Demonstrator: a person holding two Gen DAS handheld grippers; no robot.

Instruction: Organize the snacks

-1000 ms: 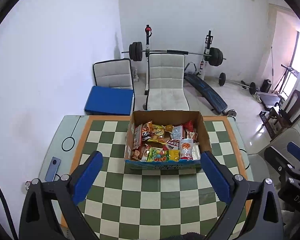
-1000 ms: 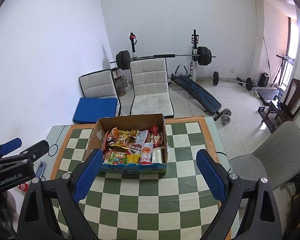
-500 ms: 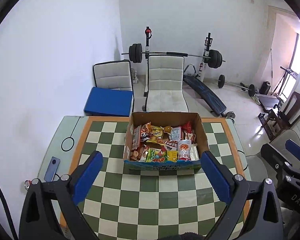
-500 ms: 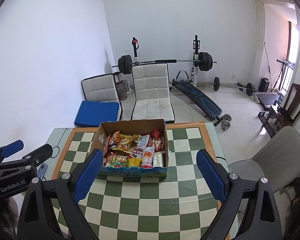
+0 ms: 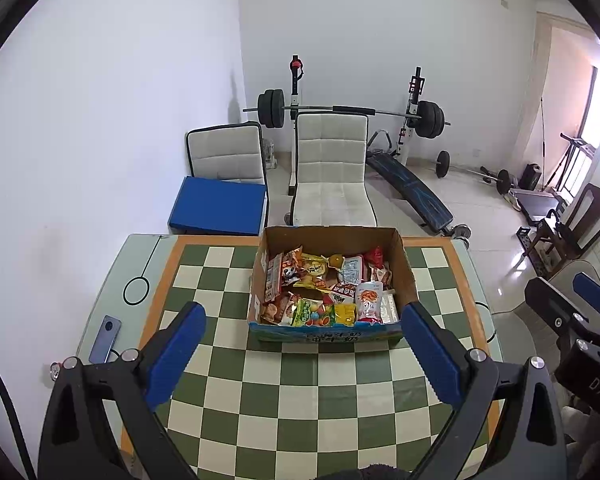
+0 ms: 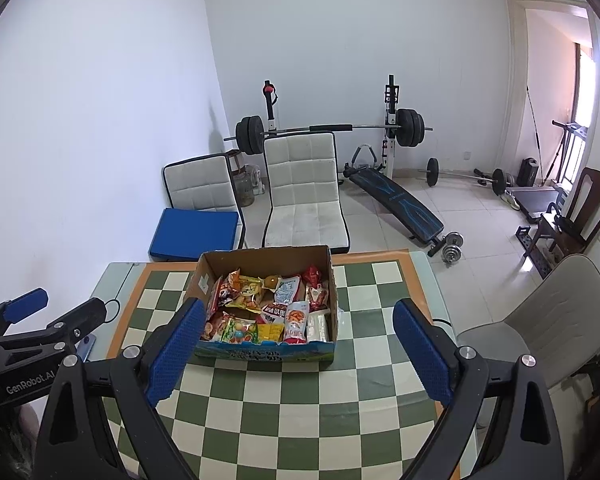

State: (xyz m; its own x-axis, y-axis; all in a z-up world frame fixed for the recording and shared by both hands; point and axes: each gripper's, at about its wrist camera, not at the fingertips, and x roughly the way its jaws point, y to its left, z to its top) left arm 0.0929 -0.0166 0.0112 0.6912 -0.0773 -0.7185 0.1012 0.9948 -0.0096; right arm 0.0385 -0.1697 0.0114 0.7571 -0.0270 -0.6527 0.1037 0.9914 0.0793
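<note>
**Two grippers poised before a filled snack box**

Both tools hang above the checkered table (image 5: 300,380), each with its blue-padded jaws spread wide and holding nothing. Left gripper (image 5: 304,344) occupies the lower frame of its own view; right gripper (image 6: 296,344) likewise. Centre frame, the open cardboard box (image 5: 328,334) sits on the table, crammed with snack packets (image 5: 324,288) lying loosely on one another. Judged by appearance, the packets are light, soft, crinkly foil or film, probably slippery and easily crushed; a gentle pinch at a sealed edge or corner looks safest. A phone (image 5: 105,338) lies at left, well apart from the box.
</note>
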